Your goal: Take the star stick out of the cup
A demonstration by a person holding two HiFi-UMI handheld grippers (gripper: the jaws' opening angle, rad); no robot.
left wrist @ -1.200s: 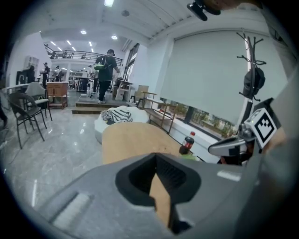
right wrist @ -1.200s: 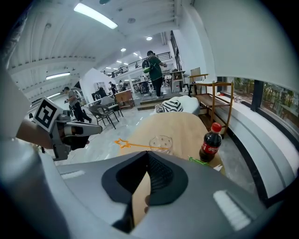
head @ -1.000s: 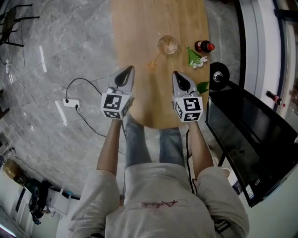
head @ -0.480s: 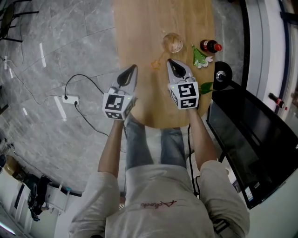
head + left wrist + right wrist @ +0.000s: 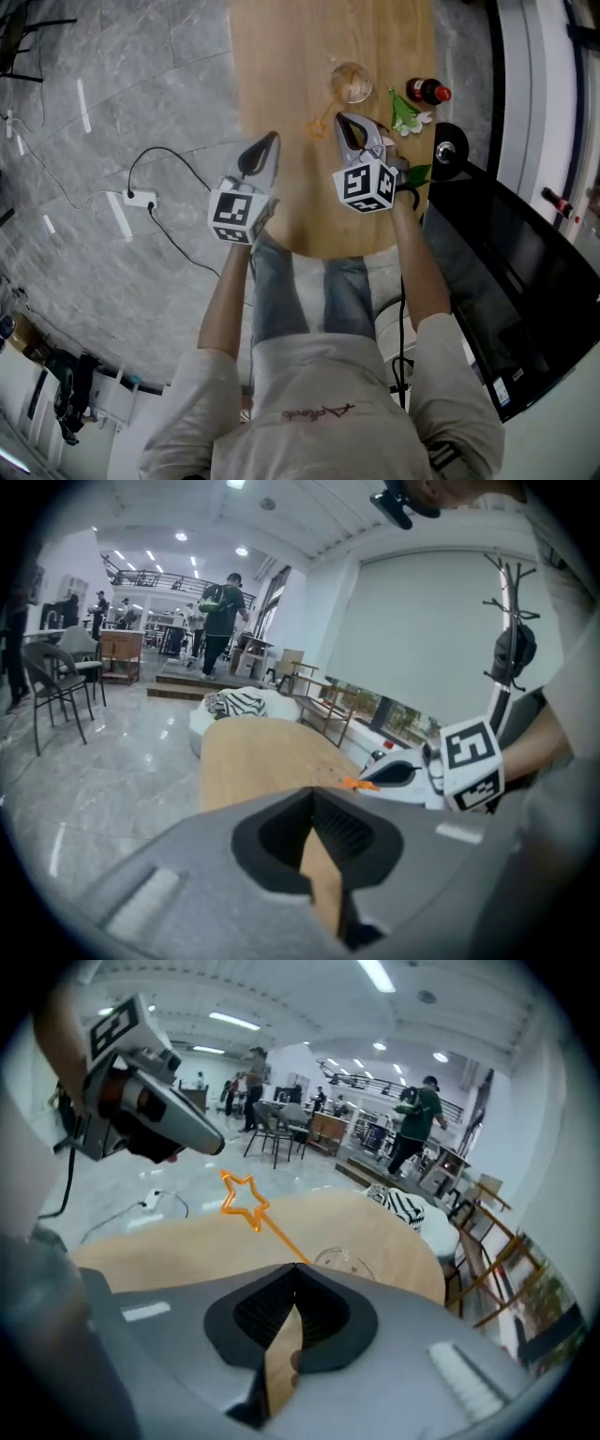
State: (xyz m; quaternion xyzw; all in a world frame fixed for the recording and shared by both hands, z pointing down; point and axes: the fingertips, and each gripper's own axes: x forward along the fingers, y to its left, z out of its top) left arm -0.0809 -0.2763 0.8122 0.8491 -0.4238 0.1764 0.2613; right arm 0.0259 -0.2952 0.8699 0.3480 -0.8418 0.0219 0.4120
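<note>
A clear glass cup [image 5: 350, 82] stands on the wooden table [image 5: 281, 56]. The orange star stick [image 5: 319, 126] leans out of it toward the near left. My right gripper [image 5: 343, 120] is shut with nothing in it, its tips just beside the stick, below the cup. In the right gripper view, the star [image 5: 240, 1194] rises up-left from behind the closed tips [image 5: 295, 1267], and the cup [image 5: 343, 1262] sits just beyond. My left gripper [image 5: 272, 140] hovers shut and empty over the table's left edge. From the left gripper view, the right gripper [image 5: 401, 772] and the star [image 5: 362, 783] show past its closed tips [image 5: 312, 793].
A red-capped bottle [image 5: 422, 92] and a sprig of white flowers [image 5: 403, 118] lie right of the cup. A black round object [image 5: 442, 150] and a dark screen [image 5: 497, 272] stand off the table's right side. A power strip and cable [image 5: 141, 200] lie on the floor at left.
My right gripper has moved forward toward the cup and stick and rolled, so its marker cube faces differently. The left gripper has stayed in place.
</note>
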